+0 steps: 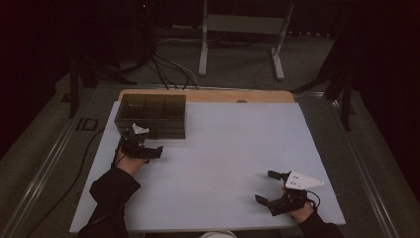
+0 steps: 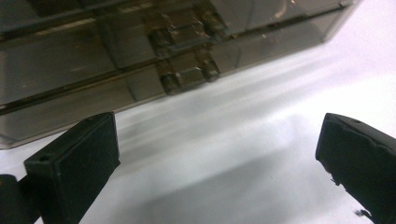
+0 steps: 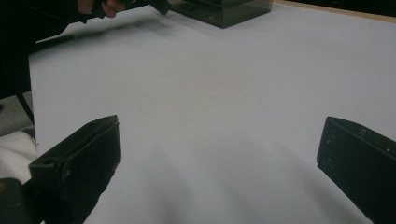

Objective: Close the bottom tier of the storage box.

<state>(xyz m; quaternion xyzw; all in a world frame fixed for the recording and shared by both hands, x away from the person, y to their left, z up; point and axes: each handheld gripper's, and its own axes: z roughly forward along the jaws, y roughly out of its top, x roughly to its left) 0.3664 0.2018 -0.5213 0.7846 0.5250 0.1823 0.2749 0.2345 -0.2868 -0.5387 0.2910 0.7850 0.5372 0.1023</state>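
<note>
The dark see-through box (image 1: 153, 115) is sitting near the far left corner of the white table (image 1: 228, 153), and it is the thing to look from. Its top is open and thin walls are splitting the inside into small rooms. In the left gripper view, the box's near wall (image 2: 140, 60) is running across the top, with a small clasp in the middle of it, and its bottom edge is resting flat on the table. The left tongs (image 1: 147, 144) are hanging just in front of that near wall, close to the box's left end, but not touching it. Their jaws are standing wide apart, and nothing is sitting between them, just bare white table. The right tongs (image 1: 270, 187) are waiting well apart from the box, down by the near right corner of the table, close to the near edge. Their jaws are wide apart too, with nothing between them. In the right gripper view, the box (image 3: 224, 10) is showing far off at the top, with the person's left hand (image 3: 100, 6) just beside it. Between the box and the right tongs, a big bare stretch of table is lying open. To the right of the box, the far wooden edge (image 1: 237, 95) of the table is running along.
</note>
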